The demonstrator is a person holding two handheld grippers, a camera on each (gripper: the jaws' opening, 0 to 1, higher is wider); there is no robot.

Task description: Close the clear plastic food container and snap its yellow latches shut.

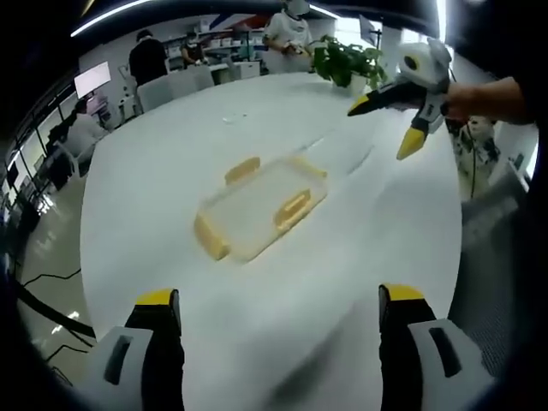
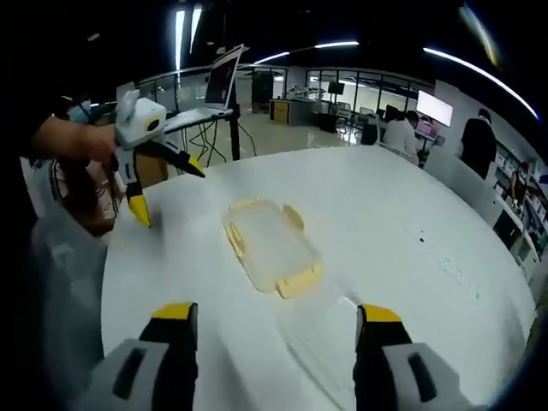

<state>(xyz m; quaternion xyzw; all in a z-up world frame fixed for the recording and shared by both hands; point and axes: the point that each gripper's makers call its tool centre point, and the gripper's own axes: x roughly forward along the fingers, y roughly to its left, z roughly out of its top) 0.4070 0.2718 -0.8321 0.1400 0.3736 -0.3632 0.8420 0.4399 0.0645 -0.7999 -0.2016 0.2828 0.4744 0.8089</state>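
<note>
The clear container [image 1: 259, 208] with its yellow latches [image 1: 292, 208] lay flat mid-surface [image 1: 171, 154], long axis slanting away, ahead of and between the left tool [image 1: 280, 318] and right tool [image 2: 274, 336], both held apart, empty, neither clearly nearer.

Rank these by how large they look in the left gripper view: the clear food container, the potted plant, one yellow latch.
1. clear food container
2. potted plant, though it sits farther from the camera, so its true size may be larger
3. yellow latch
</note>
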